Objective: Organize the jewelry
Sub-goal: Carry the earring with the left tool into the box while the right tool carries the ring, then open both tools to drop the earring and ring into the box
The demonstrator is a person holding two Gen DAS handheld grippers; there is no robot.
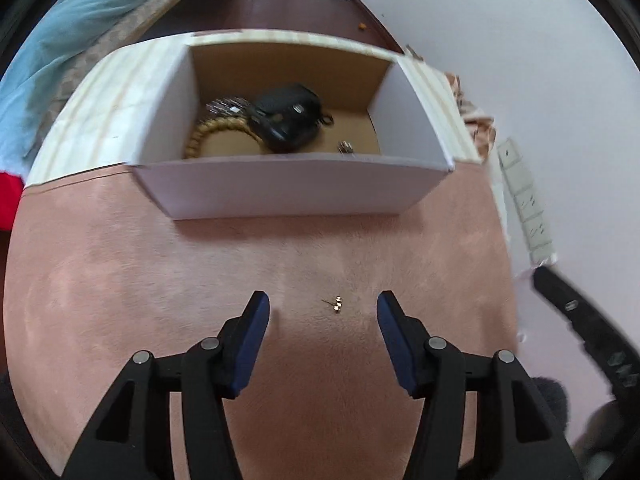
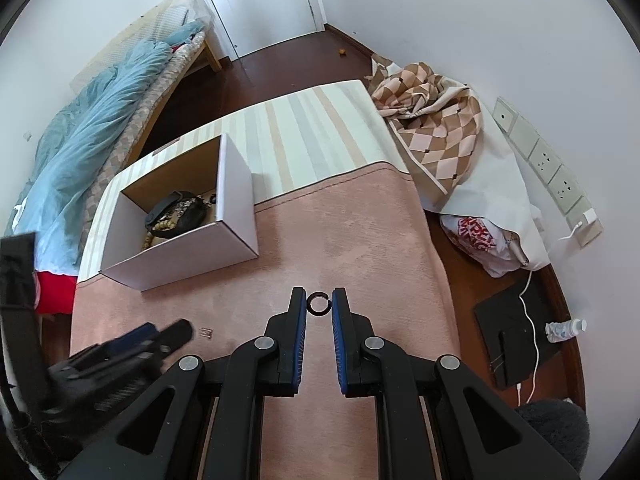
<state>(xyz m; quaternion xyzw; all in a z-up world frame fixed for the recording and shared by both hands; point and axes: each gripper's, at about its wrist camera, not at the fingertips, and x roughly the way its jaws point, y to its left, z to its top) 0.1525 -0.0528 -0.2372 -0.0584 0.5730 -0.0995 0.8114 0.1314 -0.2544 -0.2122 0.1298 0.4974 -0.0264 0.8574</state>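
earring (image 1: pixel 337 305) tiny, details unclear

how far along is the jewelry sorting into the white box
Done: the white cardboard box already holds a beaded bracelet, a black pouch and small metal pieces. In hand: the right gripper is shut on a small black ring. Left: a small gold earring lies on the pink mat between the open left gripper's fingers.

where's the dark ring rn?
Right wrist view: the dark ring is pinched between the right gripper's fingertips, above the pink blanket, right of the white box.
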